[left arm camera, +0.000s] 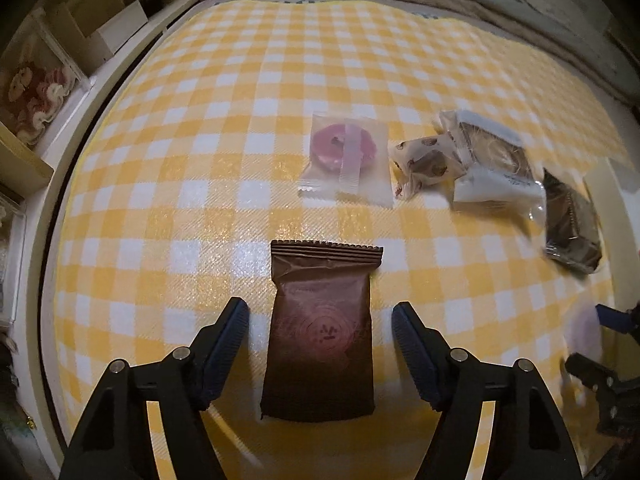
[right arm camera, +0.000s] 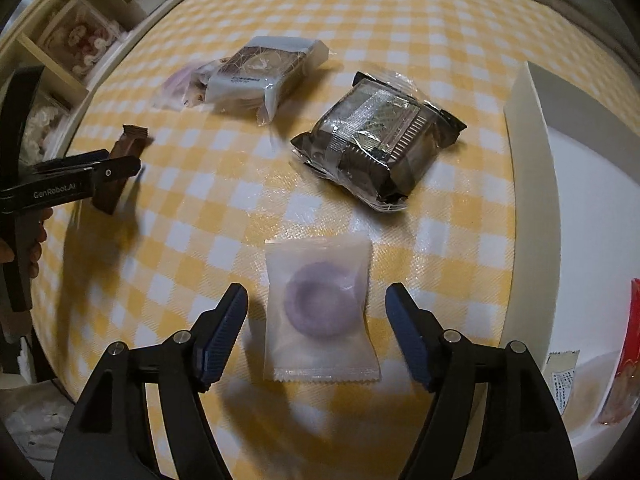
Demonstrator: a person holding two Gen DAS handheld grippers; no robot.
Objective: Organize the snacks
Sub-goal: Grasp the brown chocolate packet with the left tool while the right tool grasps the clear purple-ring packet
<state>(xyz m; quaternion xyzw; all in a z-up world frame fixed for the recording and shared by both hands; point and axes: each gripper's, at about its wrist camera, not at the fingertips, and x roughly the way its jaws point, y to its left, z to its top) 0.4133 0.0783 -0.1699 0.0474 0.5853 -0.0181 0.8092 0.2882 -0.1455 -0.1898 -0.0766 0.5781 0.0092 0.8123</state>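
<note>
Yellow checked cloth (left arm camera: pixel 168 184) carries the snacks; left gripper (left arm camera: pixel 320 322) straddles the brown packet (left arm camera: pixel 320 332), jaws apart, pads clear of it; right gripper (right arm camera: pixel 316 308) likewise stands released around the purple ring sachet (right arm camera: pixel 320 308), beside the white box (right arm camera: pixel 532 184).

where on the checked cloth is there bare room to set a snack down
Bare room: the far left of the yellow checked cloth, between the pink ring candy packet and the shelf edge. Crowded: the right, around the clear-wrapped dark cake by the white box.
</note>
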